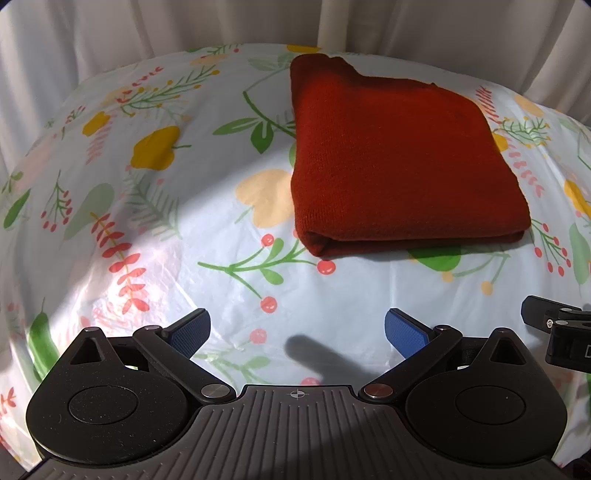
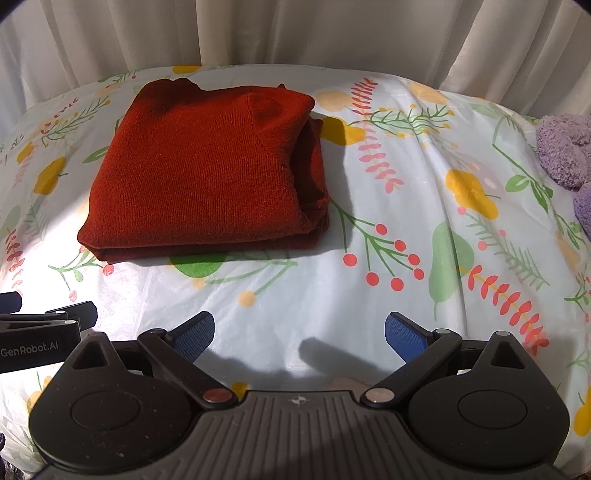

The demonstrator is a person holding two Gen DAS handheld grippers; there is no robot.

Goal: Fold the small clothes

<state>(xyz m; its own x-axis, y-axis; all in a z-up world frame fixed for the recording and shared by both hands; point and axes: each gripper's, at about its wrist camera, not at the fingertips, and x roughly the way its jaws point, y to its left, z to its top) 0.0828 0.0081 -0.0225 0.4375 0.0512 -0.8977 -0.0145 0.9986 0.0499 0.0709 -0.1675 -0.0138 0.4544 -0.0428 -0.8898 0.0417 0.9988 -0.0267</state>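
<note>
Now red knit garment (image 1: 399, 162) is lying folded into a thick rectangle on floral tablecloth (image 1: 155, 229), layered edges showing at its right side. No containers in view. L gripper (image 1: 297, 330) is hovering near side w/ fingers spread, holding nothing; R gripper (image 2: 299, 332) likewise spread & empty. Garment is sitting farther off, apart from both. Purple fuzzy item (image 2: 565, 155) is lying far right.

Hard sunlight falls on the tablecloth (image 1: 229, 291), glaring white at lower left in both views. The sweater (image 1: 399, 162) casts a sharp dark shadow along its near edge. Fisheye bending curves the curtain (image 2: 295, 33) and frame edges; corners go dark. Focus is crisp.
</note>
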